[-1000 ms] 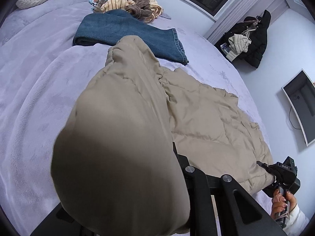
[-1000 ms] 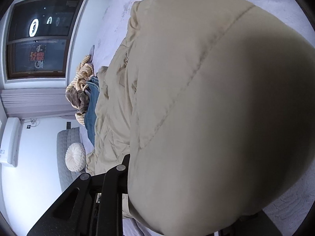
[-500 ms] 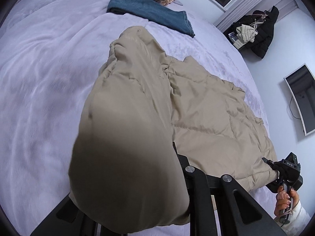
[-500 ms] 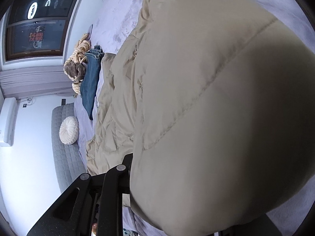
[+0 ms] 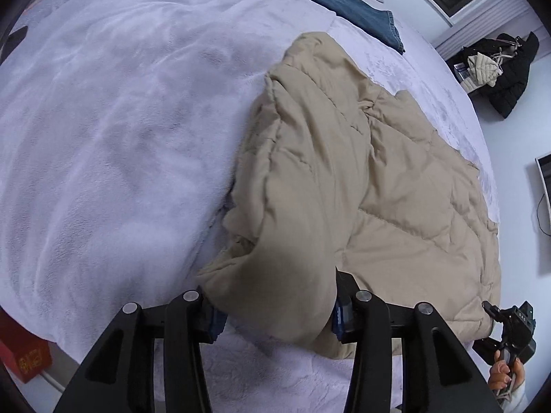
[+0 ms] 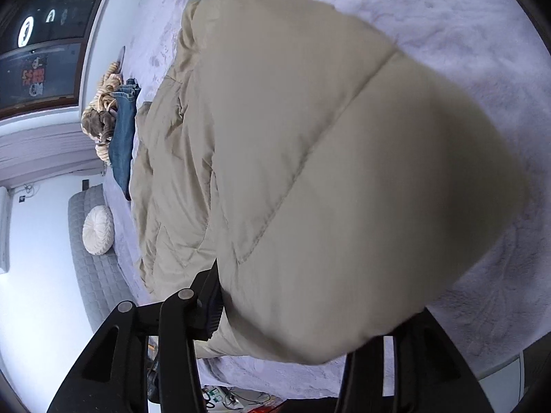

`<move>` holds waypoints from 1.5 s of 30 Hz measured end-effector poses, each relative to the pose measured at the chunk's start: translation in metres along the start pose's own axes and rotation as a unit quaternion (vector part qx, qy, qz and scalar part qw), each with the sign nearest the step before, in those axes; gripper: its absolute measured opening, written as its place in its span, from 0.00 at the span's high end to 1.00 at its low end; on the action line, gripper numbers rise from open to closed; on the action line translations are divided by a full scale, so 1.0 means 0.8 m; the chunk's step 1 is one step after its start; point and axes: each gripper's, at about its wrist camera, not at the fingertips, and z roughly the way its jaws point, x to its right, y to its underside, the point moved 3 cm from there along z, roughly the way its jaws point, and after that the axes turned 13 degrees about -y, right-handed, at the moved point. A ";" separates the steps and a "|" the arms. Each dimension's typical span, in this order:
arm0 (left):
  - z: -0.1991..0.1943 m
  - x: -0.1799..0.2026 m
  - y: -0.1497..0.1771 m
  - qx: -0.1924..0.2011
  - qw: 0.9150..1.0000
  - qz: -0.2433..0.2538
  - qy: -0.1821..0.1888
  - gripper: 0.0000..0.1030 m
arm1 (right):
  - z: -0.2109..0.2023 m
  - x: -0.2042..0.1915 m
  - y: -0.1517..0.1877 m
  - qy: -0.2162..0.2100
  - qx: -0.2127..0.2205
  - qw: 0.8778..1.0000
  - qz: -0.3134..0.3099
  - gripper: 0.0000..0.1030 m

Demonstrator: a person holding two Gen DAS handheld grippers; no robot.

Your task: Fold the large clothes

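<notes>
Beige quilted puffer jacket [image 5: 396,186], partly folded, lying on bed

Beige quilted jacket [image 5: 361,179], lavender blanket [image 5: 120,120], blue jeans [image 5: 344,10], black tool [image 5: 275,320], cream cushion [image 6: 98,230]

Beige padded jacket [image 6: 310,172] (quilted) between right gripper's [image 6: 292,316] opening jaws.

You're over a bed [image 5: 103,130] under a lilac plush blanket; far off a dark window [image 6: 38,34], white walls, grey quilted headboard [image 6: 93,261] with round cream cushion [image 6: 98,230].
</notes>
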 end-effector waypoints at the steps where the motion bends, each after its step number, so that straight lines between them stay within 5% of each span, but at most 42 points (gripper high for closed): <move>1: -0.005 -0.007 0.002 0.006 1.000 -0.003 -0.012 0.47 | -0.005 0.000 -0.001 0.009 0.006 1.000 0.001 0.51; 2: -0.008 -0.014 0.001 0.014 0.999 -0.007 -0.030 0.40 | -0.007 -0.001 -0.002 0.017 0.013 1.000 0.004 0.51; 7: 0.003 -0.057 0.004 0.001 0.995 -0.047 -0.086 0.40 | -0.027 0.018 0.002 0.046 0.032 0.998 0.035 0.50; 13: -0.006 -0.036 0.016 -0.010 0.991 -0.008 -0.134 0.40 | -0.058 0.010 -0.003 0.106 0.032 0.994 0.005 0.43; 21: -0.058 0.032 0.027 -0.001 0.991 0.044 -0.127 0.40 | -0.087 -0.022 0.025 0.095 -0.005 0.992 -0.082 0.41; 31: -0.092 0.075 0.032 -0.002 0.989 0.085 -0.119 0.40 | -0.055 -0.073 0.049 0.091 -0.047 0.986 -0.132 0.31; 34: -0.088 0.073 0.018 0.000 0.989 0.097 -0.114 0.03 | -0.035 -0.087 0.052 0.088 -0.047 0.985 -0.138 0.31; 42: -0.078 0.064 -0.033 0.005 0.984 0.138 -0.109 0.02 | 0.039 -0.129 0.075 0.089 -0.063 0.984 -0.142 0.30; 45: -0.068 0.061 -0.048 -0.002 0.983 0.152 -0.103 0.02 | 0.061 -0.148 0.082 0.095 -0.060 0.982 -0.152 0.22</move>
